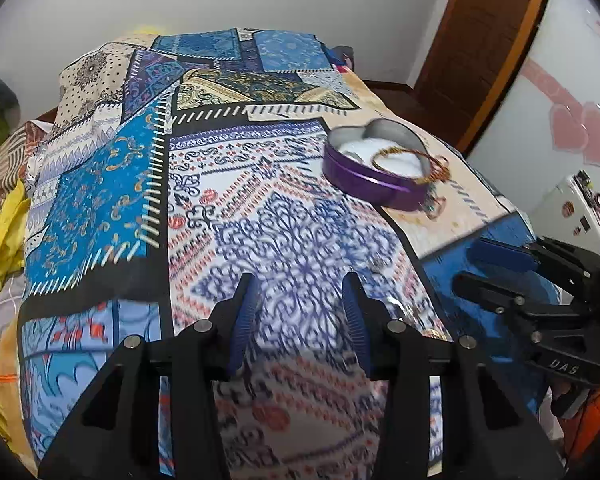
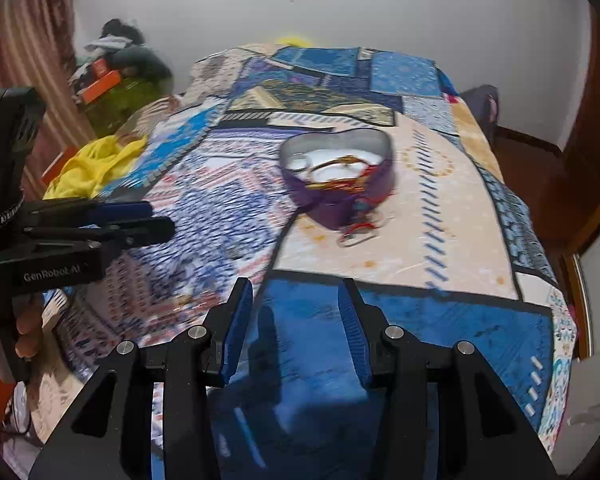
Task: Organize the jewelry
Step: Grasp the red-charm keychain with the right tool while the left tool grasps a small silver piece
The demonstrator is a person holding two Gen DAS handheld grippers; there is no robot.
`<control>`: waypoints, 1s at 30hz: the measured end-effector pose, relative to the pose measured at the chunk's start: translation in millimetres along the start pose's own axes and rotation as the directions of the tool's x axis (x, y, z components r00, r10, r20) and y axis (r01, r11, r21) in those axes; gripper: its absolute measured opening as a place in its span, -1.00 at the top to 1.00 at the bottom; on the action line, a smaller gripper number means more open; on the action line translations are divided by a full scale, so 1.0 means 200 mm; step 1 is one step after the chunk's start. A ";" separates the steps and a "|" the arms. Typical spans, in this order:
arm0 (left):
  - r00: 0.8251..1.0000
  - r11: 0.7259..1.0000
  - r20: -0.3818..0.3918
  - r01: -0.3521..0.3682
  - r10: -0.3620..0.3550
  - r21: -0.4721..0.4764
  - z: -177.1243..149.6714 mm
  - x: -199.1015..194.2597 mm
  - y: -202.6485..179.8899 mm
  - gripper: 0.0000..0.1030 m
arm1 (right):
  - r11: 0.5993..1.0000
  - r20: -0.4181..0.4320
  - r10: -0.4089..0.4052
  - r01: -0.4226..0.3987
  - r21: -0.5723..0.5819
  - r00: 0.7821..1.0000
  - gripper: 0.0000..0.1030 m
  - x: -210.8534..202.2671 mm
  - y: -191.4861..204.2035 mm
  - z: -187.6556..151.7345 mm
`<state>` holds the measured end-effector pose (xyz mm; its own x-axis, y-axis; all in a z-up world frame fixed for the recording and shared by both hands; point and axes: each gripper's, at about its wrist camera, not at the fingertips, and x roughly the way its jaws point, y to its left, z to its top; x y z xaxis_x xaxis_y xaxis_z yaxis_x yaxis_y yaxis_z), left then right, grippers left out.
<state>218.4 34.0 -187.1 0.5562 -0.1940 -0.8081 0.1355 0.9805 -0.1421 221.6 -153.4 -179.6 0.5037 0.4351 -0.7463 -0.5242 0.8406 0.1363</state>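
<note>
Bed covered by a patchwork quilt [image 1: 260,200]; one purple heart-shaped tin [image 1: 374,184] sits on it, right of centre in the left wrist view, upper centre in the right wrist view [image 2: 340,196]. Tin is lidless, white padding inside. One gold bangle [image 1: 396,160] lies in it, leaning over the right-hand rim. More jewellery, reddish and gold, hangs over the tin's near wall and trails onto the quilt [image 2: 356,232]; too blurred to count separate pieces. Possibly a small glint on the quilt low in the left view, just right of the claw; cannot tell what it is. Left claw [image 1: 302,320], bottom centre of its own view: fingers parted, released, grasping nothing. Right claw [image 2: 294,324], bottom centre of its view: likewise parted and empty, over a blue patch of quilt. Both hang well short of the tin. Count: two claws, one tin, one clear bangle, one draped tangle. Judgement: the step in hand looks like an approach to the spilled pieces. To do it well, bring the right claw in low toward the trailing end on the quilt, pinch the strand itself and not the fabric, lift clear of the rim, lower it onto the padding. The left claw could steady the tin wall, since a light tin on soft bedding may tip or slide
</note>
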 end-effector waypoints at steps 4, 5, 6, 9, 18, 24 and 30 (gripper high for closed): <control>1.000 1.000 0.017 -0.003 0.003 0.015 -0.04 -0.06 -0.03 0.16 | 0.999 -0.001 0.017 -0.017 -0.046 1.000 0.21 0.02 0.08 0.00; 1.000 1.000 0.022 -0.001 0.001 0.012 -0.05 -0.07 -0.03 0.16 | 0.998 -0.003 0.018 -0.018 -0.061 1.000 0.23 0.03 0.11 0.00; 1.000 1.000 0.027 0.000 0.000 0.007 -0.06 -0.09 -0.02 0.16 | 0.997 -0.006 0.021 -0.022 -0.072 1.000 0.28 0.04 0.13 0.00; 0.999 1.000 0.036 -0.002 0.003 -0.002 -0.07 -0.10 -0.01 0.16 | 0.994 -0.036 0.043 -0.046 -0.095 0.998 0.47 0.09 0.16 0.01; 0.999 0.998 0.009 0.051 -0.051 -0.033 -0.09 -0.09 0.00 0.45 | 0.991 -0.048 0.053 -0.059 -0.122 0.997 0.76 0.12 0.18 0.00; 0.996 0.996 -0.019 0.090 -0.090 0.003 -0.09 -0.04 -0.10 0.54 | 0.997 0.012 0.038 -0.037 -0.064 0.999 0.76 0.02 0.10 0.01; 0.995 0.995 -0.060 0.083 -0.080 0.051 -0.11 0.03 -0.19 0.63 | 1.000 0.048 0.023 -0.022 -0.016 0.999 0.76 -0.05 0.03 0.01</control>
<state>199.2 -4.5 -199.8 0.4935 -0.2694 -0.8269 0.2227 0.9583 -0.1793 214.9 -151.7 -170.5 0.5237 0.4693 -0.7110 -0.5465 0.8253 0.1422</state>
